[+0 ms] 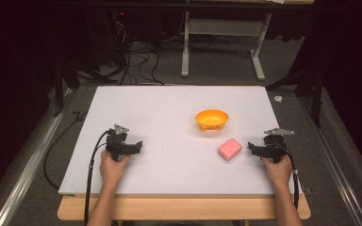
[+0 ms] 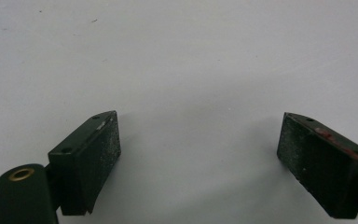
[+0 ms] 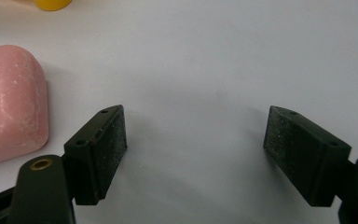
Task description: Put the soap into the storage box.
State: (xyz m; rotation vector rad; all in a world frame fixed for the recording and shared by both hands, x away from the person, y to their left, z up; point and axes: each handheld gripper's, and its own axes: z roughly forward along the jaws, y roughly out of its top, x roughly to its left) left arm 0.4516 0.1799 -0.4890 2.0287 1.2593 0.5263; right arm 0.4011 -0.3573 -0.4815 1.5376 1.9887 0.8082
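White bench (image 1: 169, 108). Orange bowl (image 1: 211, 119) right of centre; pink soap bar (image 1: 229, 149) just beside it on the near side, lying flat. Left tongs (image 1: 139, 147) released, jaws wide over bare surface. Right tongs (image 1: 251, 148) released, nothing between the jaws, near the soap but apart from it.

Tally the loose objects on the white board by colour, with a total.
Orange: 1, the bowl
Pink: 1, the soap-like block
Total: 2
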